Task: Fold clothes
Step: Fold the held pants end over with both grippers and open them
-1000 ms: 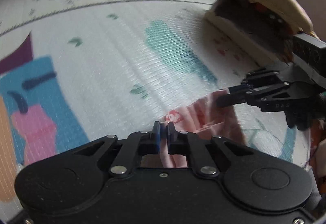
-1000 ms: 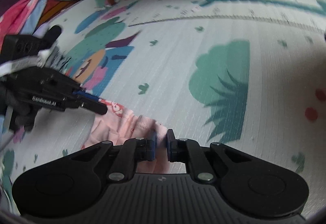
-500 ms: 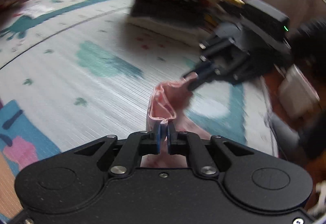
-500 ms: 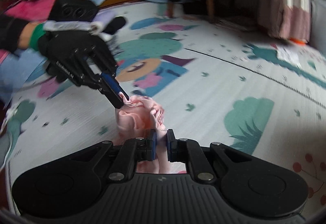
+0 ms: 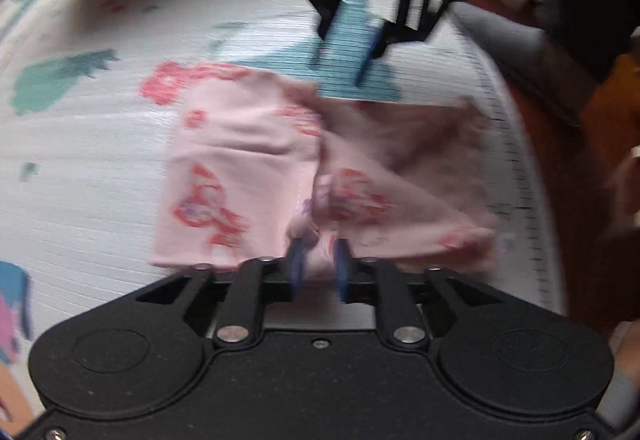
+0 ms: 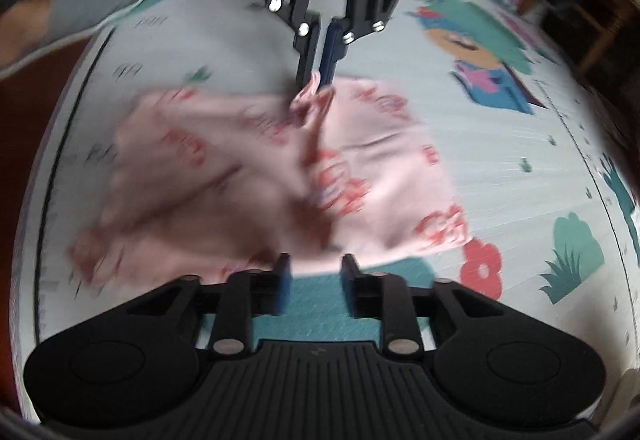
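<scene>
A pink garment (image 5: 248,167) with red prints lies spread on the play mat (image 5: 80,199), blurred in both views. The left gripper (image 5: 318,260) is opening, a bunched edge of the cloth between its blue pads (contact unclear). The right gripper (image 6: 314,276) is opening too, its gap showing only mat, the garment's near edge just beyond.

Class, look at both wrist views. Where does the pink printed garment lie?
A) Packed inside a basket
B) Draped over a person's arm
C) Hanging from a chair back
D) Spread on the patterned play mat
D: the pink printed garment lies spread on the patterned play mat, between the two grippers.
</scene>
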